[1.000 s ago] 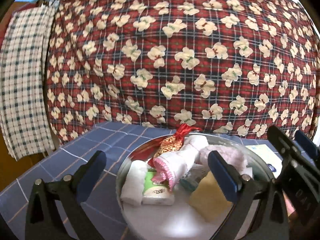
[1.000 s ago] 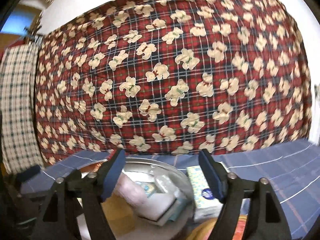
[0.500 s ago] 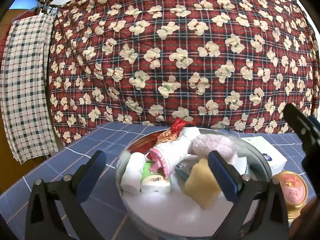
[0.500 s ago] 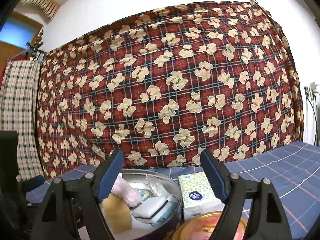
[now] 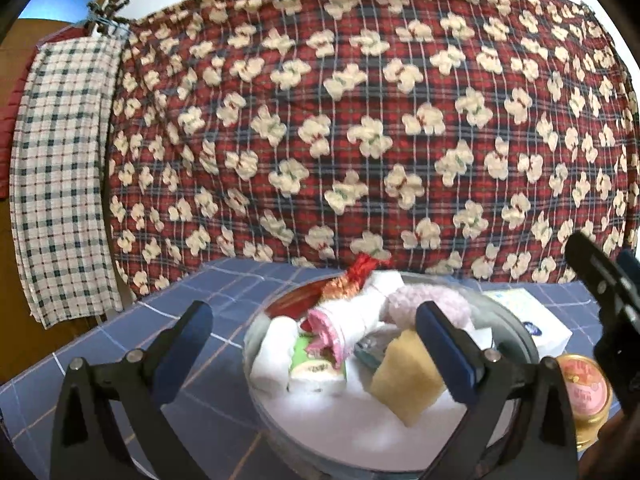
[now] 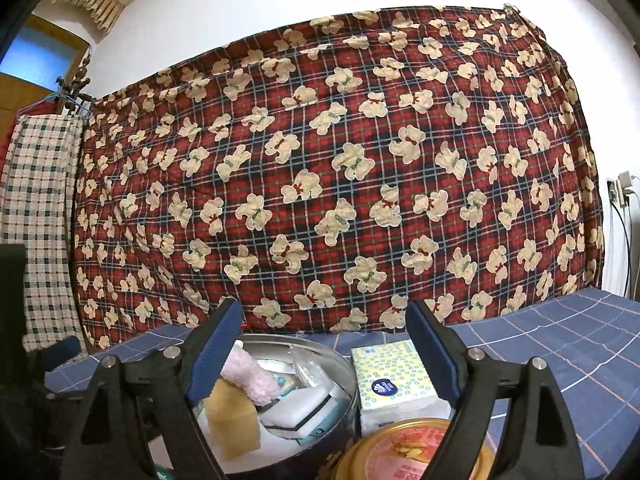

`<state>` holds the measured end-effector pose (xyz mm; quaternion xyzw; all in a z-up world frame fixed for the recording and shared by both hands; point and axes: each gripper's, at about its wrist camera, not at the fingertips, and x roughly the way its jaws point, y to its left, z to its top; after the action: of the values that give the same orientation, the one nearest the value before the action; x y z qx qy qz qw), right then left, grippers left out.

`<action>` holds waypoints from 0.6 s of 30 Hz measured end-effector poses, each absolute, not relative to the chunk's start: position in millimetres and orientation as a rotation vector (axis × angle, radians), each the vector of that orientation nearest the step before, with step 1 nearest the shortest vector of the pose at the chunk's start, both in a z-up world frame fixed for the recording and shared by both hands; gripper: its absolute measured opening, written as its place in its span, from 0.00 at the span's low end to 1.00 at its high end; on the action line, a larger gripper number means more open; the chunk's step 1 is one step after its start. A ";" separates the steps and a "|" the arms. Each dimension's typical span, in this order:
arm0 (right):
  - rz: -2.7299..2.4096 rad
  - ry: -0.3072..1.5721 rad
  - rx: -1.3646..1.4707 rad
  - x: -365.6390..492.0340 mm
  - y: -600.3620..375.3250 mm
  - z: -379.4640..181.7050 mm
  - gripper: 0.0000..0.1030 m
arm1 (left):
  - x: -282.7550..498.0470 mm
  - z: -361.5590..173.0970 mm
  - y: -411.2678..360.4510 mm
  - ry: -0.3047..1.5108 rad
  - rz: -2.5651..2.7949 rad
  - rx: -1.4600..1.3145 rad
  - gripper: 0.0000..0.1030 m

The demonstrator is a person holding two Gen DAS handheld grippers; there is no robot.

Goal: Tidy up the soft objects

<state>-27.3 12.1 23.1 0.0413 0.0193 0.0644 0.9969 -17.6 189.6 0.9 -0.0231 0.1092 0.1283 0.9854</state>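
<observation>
A round metal basin (image 5: pixel 516 332) on the blue checked tablecloth holds soft things: a yellow sponge (image 5: pixel 404 384), a pink fluffy cloth (image 5: pixel 428 304), a white sock with a pink cuff (image 5: pixel 344 316), white folded cloths (image 5: pixel 276 352), a green-labelled tissue pack (image 5: pixel 316 372) and a red-gold pouch (image 5: pixel 348 280). My left gripper (image 5: pixel 316 344) is open and empty, above the basin's near side. My right gripper (image 6: pixel 324 352) is open and empty, raised behind the basin (image 6: pixel 340 364). The sponge (image 6: pixel 232 408) and pink cloth (image 6: pixel 248 376) also show in the right wrist view.
A tissue box (image 6: pixel 392 384) stands right of the basin, also in the left wrist view (image 5: pixel 532 320). A gold-lidded tin (image 6: pixel 416 452) sits in front of it. A red plaid bear-print quilt (image 6: pixel 340 180) hangs behind the table. A checked cloth (image 5: pixel 60 168) hangs at the left.
Both grippers have risen and drawn back from the basin, so more of the table and quilt shows. Both stay open and empty. The objects have not moved.
</observation>
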 end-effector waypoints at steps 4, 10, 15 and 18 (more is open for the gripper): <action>0.137 0.042 0.084 -27.2 11.9 22.6 0.84 | -13.9 0.3 184.4 0.243 0.247 -0.020 1.00; 0.139 0.044 0.081 -26.9 12.5 22.6 0.84 | -12.3 -1.7 183.4 0.264 0.246 -0.021 1.00; 0.130 0.052 0.088 -25.3 11.2 22.4 0.84 | -11.1 -2.4 185.1 0.274 0.251 -0.030 1.00; 0.128 0.055 0.087 -24.8 11.2 21.9 0.85 | -11.3 -2.3 185.0 0.274 0.251 -0.029 1.00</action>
<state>-24.8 11.2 21.9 0.0434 0.0275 0.0641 0.9966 -11.3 185.0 -2.3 -0.0144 0.1361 0.1248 0.9827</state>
